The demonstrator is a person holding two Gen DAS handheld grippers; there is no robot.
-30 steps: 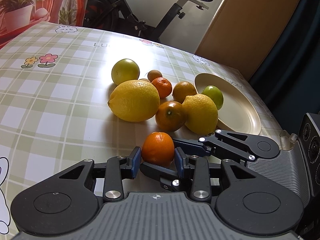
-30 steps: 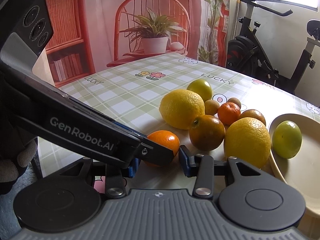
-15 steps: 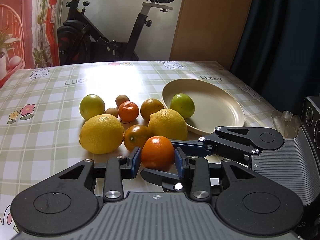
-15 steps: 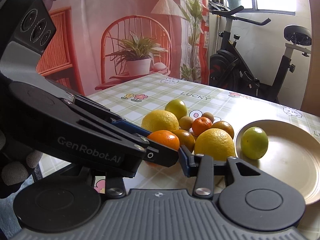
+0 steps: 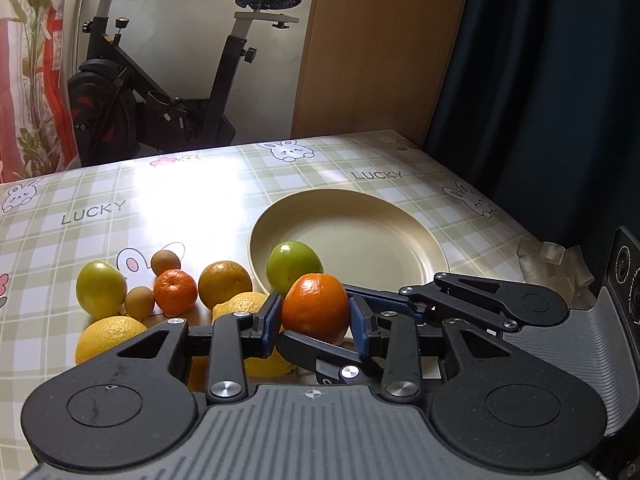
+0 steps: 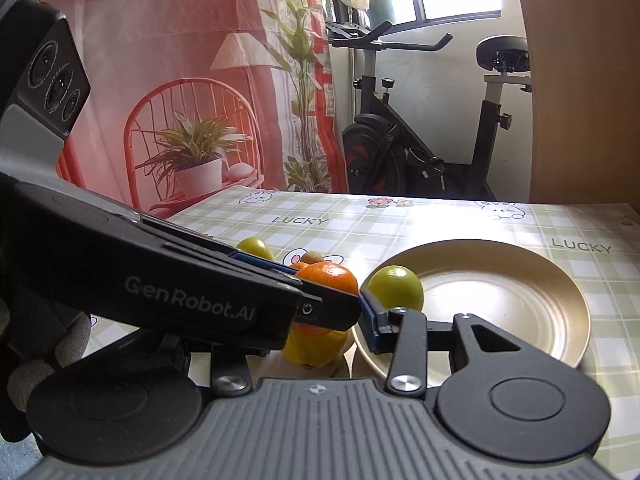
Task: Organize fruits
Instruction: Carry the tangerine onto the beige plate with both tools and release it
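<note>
Table [image 5: 168, 200]: covered with a green checked cloth printed with rabbits, flowers and the word LUCKY; everything else rests on it
Exercise bike [image 5: 168, 92]: stands on the floor beyond the far edge of the table
Plate [image 5: 380, 232]: round, cream-coloured, on the right part of the table; one green fruit [image 5: 294, 266] sits inside it at its near-left rim
Left gripper [image 5: 314, 322]: jaws clamped on an orange [image 5: 316, 308], blue pads pressing its two sides; the orange is lifted clear of the cloth, in front of the plate's near-left rim
Right gripper [image 6: 340, 312]: jaws spread wide with nothing between the pads; its fingers reach in from the right, just under and beside the left gripper's, and the left one crosses in front of its camera
Lemons: one [image 5: 108, 336] at the near left, another [image 5: 244, 304] partly hidden behind the left gripper's fingers
Fruit pile left of the plate: a yellow-green fruit [image 5: 100, 288], a mandarin [image 5: 176, 292], a duller orange [image 5: 224, 284] touching the plate's rim
Small brown fruits: one [image 5: 165, 263] behind the mandarin, one [image 5: 139, 303] just beside the yellow-green fruit
Gloved hand [image 6: 44, 360]: grey fingers at the lower left edge of the right wrist view
</note>
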